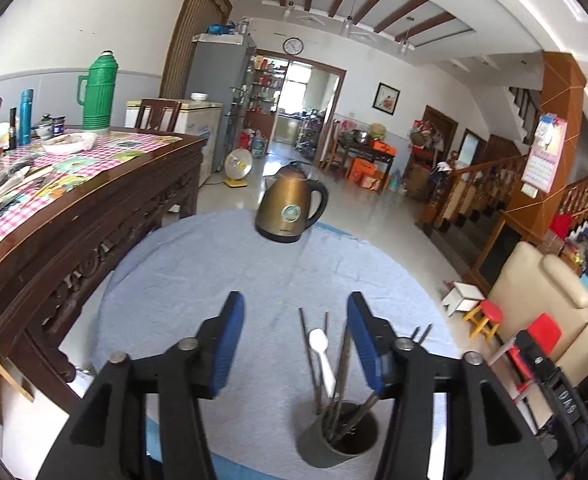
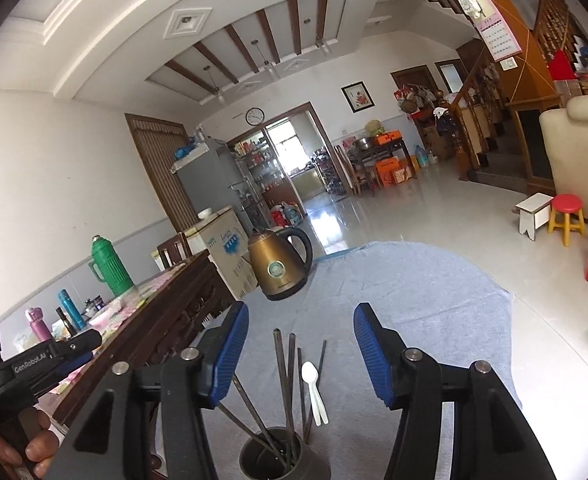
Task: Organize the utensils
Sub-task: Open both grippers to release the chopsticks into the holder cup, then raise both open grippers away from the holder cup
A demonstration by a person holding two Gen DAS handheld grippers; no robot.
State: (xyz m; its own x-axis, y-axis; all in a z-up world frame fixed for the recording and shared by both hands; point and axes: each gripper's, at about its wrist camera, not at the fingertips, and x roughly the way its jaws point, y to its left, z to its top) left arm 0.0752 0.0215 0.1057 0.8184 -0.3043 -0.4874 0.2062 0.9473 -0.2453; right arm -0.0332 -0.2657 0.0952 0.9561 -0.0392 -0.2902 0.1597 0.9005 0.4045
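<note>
A grey utensil cup [image 1: 336, 438] stands on the light blue cloth [image 1: 198, 264]. It holds several dark chopsticks [image 1: 344, 364], a white plastic spoon [image 1: 323, 356] and a fork [image 1: 421, 334]. My left gripper [image 1: 294, 348] is open and empty, raised above the cloth, with the cup under its right finger. In the right wrist view the cup [image 2: 284, 458] with chopsticks [image 2: 288, 384] and spoon [image 2: 314, 388] sits low between the fingers. My right gripper [image 2: 300, 354] is open and empty above it.
A bronze electric kettle [image 1: 290, 208] stands at the cloth's far edge. A carved wooden table [image 1: 74, 216] with flasks and a checked cover is close on the left. The left gripper's body [image 2: 34, 364] shows at the right view's left edge. Stools [image 1: 484, 318] and a cream armchair stand right.
</note>
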